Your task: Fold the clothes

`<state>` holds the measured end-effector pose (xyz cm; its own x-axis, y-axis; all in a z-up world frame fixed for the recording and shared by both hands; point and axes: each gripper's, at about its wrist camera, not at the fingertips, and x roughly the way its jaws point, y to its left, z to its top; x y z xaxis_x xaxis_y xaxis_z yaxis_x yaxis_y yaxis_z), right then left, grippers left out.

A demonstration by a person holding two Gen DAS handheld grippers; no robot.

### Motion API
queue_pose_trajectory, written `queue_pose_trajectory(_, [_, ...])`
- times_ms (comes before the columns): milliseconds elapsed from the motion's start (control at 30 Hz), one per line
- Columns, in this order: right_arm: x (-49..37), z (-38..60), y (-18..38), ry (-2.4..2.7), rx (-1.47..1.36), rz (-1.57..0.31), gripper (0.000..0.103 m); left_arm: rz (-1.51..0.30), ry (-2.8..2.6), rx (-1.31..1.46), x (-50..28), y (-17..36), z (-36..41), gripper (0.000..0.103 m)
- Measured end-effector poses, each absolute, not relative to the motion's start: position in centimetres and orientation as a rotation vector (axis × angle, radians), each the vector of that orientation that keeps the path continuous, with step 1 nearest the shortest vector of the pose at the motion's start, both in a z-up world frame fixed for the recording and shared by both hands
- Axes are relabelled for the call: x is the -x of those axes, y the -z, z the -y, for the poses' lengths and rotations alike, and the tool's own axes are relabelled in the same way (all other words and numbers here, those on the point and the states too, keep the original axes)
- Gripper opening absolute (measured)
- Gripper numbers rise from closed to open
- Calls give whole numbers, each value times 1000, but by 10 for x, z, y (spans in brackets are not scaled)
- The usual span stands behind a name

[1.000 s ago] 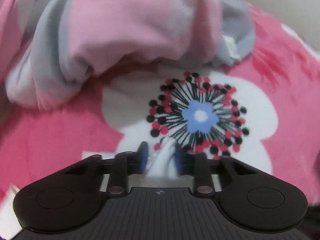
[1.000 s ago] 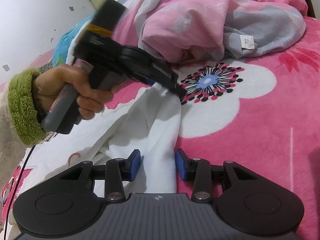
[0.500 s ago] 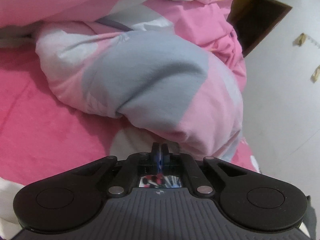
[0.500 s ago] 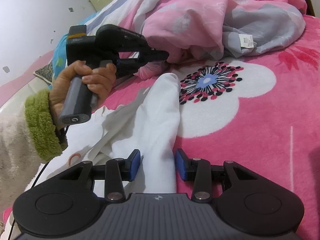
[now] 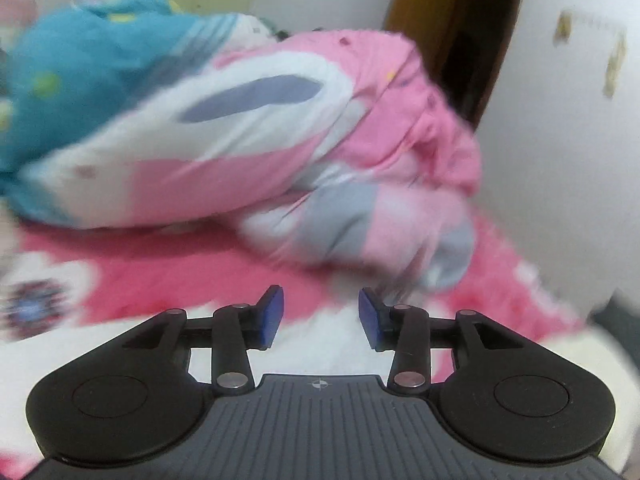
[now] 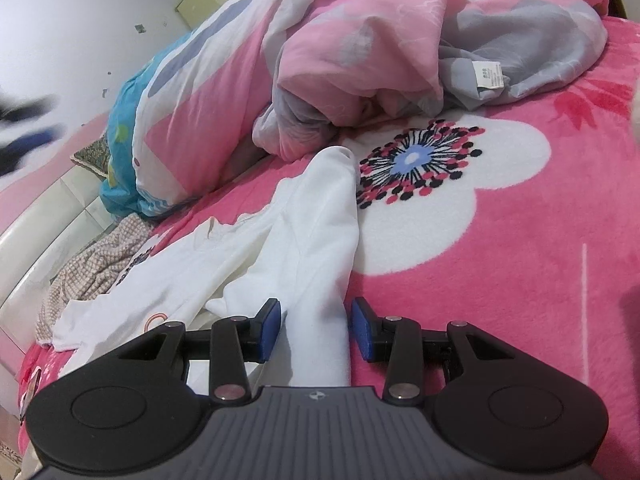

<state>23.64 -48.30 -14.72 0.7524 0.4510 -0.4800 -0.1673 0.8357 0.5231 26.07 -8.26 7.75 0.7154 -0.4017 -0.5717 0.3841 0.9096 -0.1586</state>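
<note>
Right hand-held gripper (image 6: 316,330) is sitting low over the bed with its blue pads spread wide, and a strip of the white garment (image 6: 312,240) is running up between them without either pad visibly pinching it. Looks like a sleeve or a leg lying stretched out, its far end reaching toward the bunched pink and grey quilt (image 6: 400,40). The rest of the white garment is spreading out to the left in loose folds, with a small rainbow print (image 6: 155,321) showing near its lower edge. It's all lying on the pink blanket (image 6: 520,260), just left of the big white flower with the black, red and blue centre (image 6: 416,162). A checked cloth (image 6: 92,264) is peeking out from under the garment's left side, and a blue pillow (image 6: 120,152) is wedged behind the quilt near the wall.

Left hand-held gripper (image 5: 320,316) is also wide apart and gripping nothing, pointing across the bed. That view is pretty blurry. White fabric is lying just below and ahead of its pads, but I can't tell whether that's the garment or the blanket's flower print. Beyond it the pink quilt (image 5: 280,140) is piled up, with the blue pillow (image 5: 80,80) behind on the left and a dark doorway (image 5: 480,40) at the back right.
</note>
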Motion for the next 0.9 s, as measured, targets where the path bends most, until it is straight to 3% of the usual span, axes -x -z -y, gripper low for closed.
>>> queue_pose_trajectory(167, [-237, 485, 148, -355, -492, -633, 41, -687, 455, -211, -163, -30, 79, 43])
queue_pose_trajectory(433, [-236, 486, 149, -360, -512, -628, 41, -685, 441, -350, -133, 33, 74, 41])
queue_pose_trajectory(600, [-238, 487, 150, -366, -515, -628, 42, -683, 431, -436, -114, 73, 71, 30])
queue_pose_trajectory(633, [-238, 487, 150, -366, -515, -628, 42, -683, 429, -453, -110, 80, 70, 21])
queue_pose_trajectory(733, [-238, 487, 150, -366, -518, -627, 42, -681, 423, -505, -99, 104, 69, 11])
queue_pose_trajectory(900, [-238, 487, 150, -366, -522, -626, 42, -713, 458, -294, -112, 89, 43, 5])
